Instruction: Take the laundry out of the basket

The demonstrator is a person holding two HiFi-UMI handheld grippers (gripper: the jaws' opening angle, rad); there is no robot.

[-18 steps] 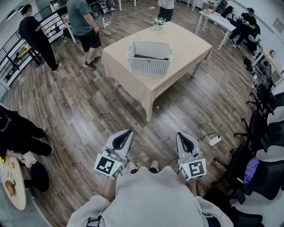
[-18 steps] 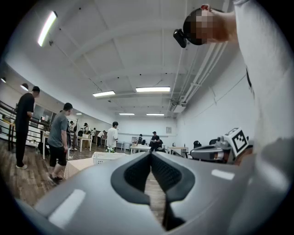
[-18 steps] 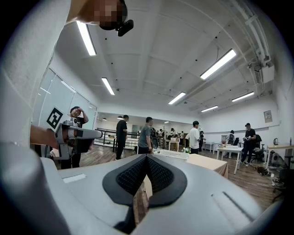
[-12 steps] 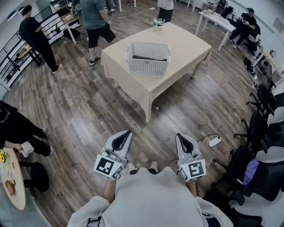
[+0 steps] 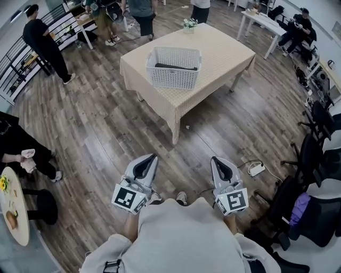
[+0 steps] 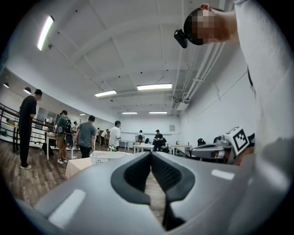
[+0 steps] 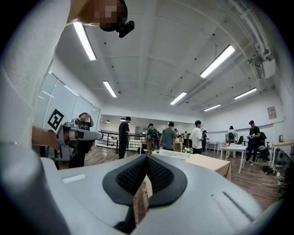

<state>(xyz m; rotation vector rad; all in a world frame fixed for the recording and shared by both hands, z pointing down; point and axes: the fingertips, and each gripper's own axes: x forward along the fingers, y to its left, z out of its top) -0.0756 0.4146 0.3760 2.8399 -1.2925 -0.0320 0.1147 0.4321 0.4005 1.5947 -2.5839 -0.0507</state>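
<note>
Two claws, both closed and empty: left claw point(image 5: 150, 161) at my 11 o'clock, right claw point(image 5: 217, 161) at my 1 o'clock. Both are held level just ahead of my chest. Tips are pinched together in each gripper view, nothing between them. Their pose hasn't changed over the last moment: same spacing, same shut tips.

One shoe point(image 5: 181, 198) shows between them at 6 o'clock, over bare wood floor point(image 5: 106, 133). A white power strip point(image 5: 257, 168) lies on the floor at 3 o'clock of the right claw, well off my line.

What changed: the table point(image 5: 226, 50) has slid slightly toward 11 o'clock in the head view and my feet have shifted. I judge I'm stepping or turning, with the approach only just starting.

The table is still well away at 12 o'clock. The white basket point(image 5: 171, 80) stands on it, toward its 9 o'clock side. Dark laundry point(image 5: 171, 67) lies low inside, only a strip showing over the rim. Flowers point(image 5: 189, 24) sit at the table's far edge, apart from the basket.

Bigger change: the bystander point(image 5: 141, 11) who stood by the table's 9 o'clock corner has walked off to the far 11 o'clock. The near side of the table now looks free for me.

Nothing is out of the basket yet, so the whole task is ahead. Both claws will need to open before any reach.
</note>
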